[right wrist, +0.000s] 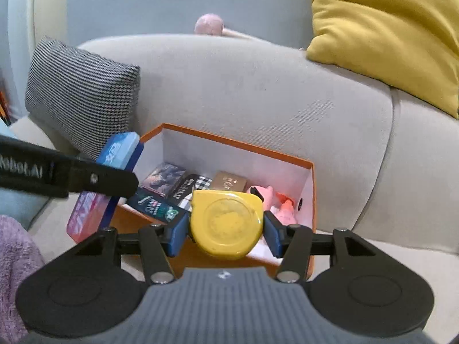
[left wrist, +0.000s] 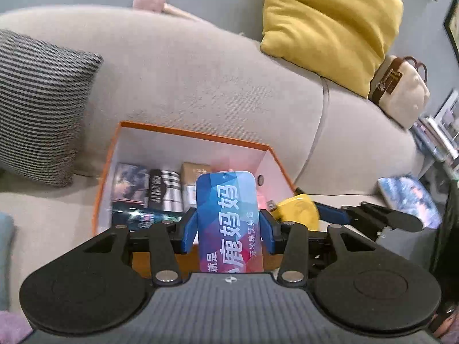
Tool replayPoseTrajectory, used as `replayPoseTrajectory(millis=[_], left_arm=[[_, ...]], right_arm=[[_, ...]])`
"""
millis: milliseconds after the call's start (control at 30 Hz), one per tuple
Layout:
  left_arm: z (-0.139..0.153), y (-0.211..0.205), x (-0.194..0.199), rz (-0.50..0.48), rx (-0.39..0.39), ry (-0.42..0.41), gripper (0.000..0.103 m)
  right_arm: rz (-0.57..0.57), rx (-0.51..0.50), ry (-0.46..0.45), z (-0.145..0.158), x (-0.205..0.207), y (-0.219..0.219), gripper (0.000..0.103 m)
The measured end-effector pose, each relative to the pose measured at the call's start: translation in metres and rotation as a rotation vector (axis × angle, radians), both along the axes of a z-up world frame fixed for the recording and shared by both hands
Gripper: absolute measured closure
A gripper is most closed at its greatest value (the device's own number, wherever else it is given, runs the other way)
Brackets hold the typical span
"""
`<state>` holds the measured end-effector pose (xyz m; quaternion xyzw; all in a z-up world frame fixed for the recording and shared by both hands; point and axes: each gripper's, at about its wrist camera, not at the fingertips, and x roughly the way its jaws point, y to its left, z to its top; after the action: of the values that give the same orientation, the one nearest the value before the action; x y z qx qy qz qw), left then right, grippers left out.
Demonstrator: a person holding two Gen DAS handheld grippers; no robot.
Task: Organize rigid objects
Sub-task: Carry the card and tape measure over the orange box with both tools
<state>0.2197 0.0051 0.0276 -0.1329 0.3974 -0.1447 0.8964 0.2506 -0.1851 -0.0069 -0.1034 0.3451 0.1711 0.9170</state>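
The left hand-held gripper [left wrist: 228,228] is grasping a flat blue tin [left wrist: 229,220] printed with white Chinese characters, its blue pads pressing on the tin's two long edges, and is holding it in the air above the near wall of an orange box [left wrist: 183,132] with a white lining. The right hand-held gripper [right wrist: 226,230] is gripping a yellow tape measure [right wrist: 226,223] by its sides, likewise clear of the box and over its near wall. In the right wrist view the left gripper's black arm is reaching in from the left edge with the tin tilted, just beside the box's left corner; in the left wrist view the tape measure is showing just to the right of the tin. The box is sitting on the seat of a beige sofa [left wrist: 200,71], against the backrest. Inside it several items are lying side by side: a box with a dark picture cover [right wrist: 165,176], a black-and-white checked packet [right wrist: 189,186], a small brown carton [right wrist: 229,182], a dark green pack [right wrist: 155,205] at the near wall, and pink and orange toys [right wrist: 279,203] at the right end. A grey houndstooth cushion [right wrist: 83,97] is leaning on the backrest to the box's left, and a yellow cushion [right wrist: 387,34] is resting on top of the backrest at the right. A cream bag with brown straps [left wrist: 398,91] is standing further right, beside the yellow cushion.
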Motion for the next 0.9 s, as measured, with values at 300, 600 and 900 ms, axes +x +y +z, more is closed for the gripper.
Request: replayPoseTrajectory(millis=[300,600,900], left_arm=[[-0.047,0.007,0.067,-0.047,-0.064,0.195,0.052],[-0.094,-0.012,0.111,-0.06,-0.118,0.374,0.052],[-0.132,-0.037,0.134,-0.103,-0.032,0.542,0.053]], right_arm=[[0.047,-0.119,0.136,-0.022,0.057,0.002,0.046],[0.138,-0.14,0.246,-0.049,0.09,-0.004,0.046],[0.181,-0.162,0.304,-0.067,0.111,-0.01,0.046]])
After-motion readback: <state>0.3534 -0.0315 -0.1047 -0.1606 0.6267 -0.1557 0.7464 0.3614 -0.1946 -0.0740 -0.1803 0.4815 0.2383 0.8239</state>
